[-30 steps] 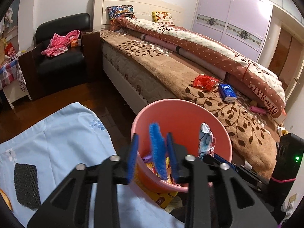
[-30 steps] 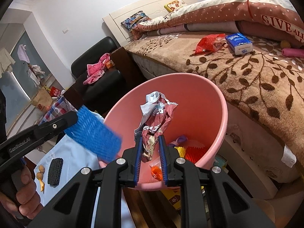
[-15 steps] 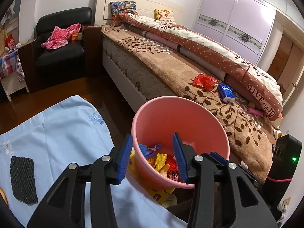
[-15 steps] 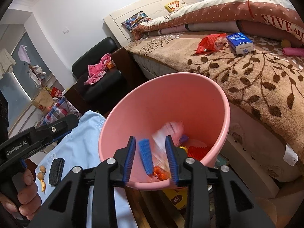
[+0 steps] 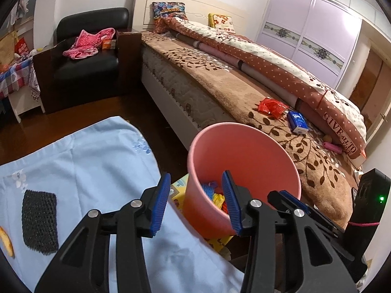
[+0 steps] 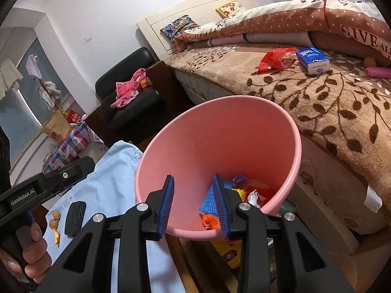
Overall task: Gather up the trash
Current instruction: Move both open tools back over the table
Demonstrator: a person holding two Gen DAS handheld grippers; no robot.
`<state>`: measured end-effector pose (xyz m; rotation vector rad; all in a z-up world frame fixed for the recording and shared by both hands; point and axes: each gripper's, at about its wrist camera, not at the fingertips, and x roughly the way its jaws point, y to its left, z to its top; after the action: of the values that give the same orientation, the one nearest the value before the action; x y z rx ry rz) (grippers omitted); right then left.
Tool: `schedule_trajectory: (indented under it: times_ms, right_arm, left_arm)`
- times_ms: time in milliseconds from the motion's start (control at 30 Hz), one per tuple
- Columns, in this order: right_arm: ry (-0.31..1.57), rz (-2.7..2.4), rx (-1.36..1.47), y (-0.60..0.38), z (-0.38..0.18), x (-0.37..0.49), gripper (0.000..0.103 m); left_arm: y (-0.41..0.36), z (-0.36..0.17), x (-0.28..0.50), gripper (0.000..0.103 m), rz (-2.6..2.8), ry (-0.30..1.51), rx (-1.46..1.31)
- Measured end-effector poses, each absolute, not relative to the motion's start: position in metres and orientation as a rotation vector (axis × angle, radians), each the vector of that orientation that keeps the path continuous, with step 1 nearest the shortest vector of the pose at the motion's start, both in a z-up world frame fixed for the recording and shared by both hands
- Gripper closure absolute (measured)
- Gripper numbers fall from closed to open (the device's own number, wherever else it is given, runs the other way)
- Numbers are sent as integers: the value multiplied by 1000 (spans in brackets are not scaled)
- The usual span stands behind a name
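Two grippers are in our hands, and neither carries anything. Our right gripper (image 6: 194,205) hangs over the near rim of the pink trash bin (image 6: 246,127), its blue pads parted with only air between them. Our left gripper (image 5: 195,204) sits at the bin's left side, jaws spread wide and bare, one pad over the light blue tablecloth (image 5: 80,161) and the other over the bin's mouth. From the right wrist view we see the left gripper's black body at the lower left, with our left hand (image 6: 29,251) wrapped round its handle.

Down in the bin lies the trash gathered so far: a crumpled white wrapper (image 6: 255,199), an orange wrapper (image 6: 210,221), a yellow scrap (image 6: 240,193), a blue mesh piece (image 6: 210,201) and something red behind them. The bin stands between the table and the bed (image 5: 220,80), on a yellow printed sheet (image 6: 227,251).

More litter waits on the brown leaf-patterned blanket (image 6: 330,102): a red snack bag (image 6: 275,58) just beside a blue tissue pack (image 6: 312,59), and farther along a pink cylinder (image 6: 378,72) near the folded quilt (image 5: 281,58).

On the tablecloth we see a black foam mesh sleeve (image 5: 39,222), with orange peel pieces (image 6: 55,225) lying just beside it.

Behind stands a black armchair (image 5: 85,68) holding pink clothing (image 5: 88,44).
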<state>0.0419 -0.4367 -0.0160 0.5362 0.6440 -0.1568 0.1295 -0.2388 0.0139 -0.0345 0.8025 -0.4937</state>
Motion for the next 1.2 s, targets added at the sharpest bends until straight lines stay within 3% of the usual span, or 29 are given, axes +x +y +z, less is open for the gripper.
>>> schedule_trajectory:
  times_ms: [1200]
  right_arm:
    - [611,-45,384,-353,23,31,71]
  left_arm:
    - [-74,15,76,59,-238,796,-144]
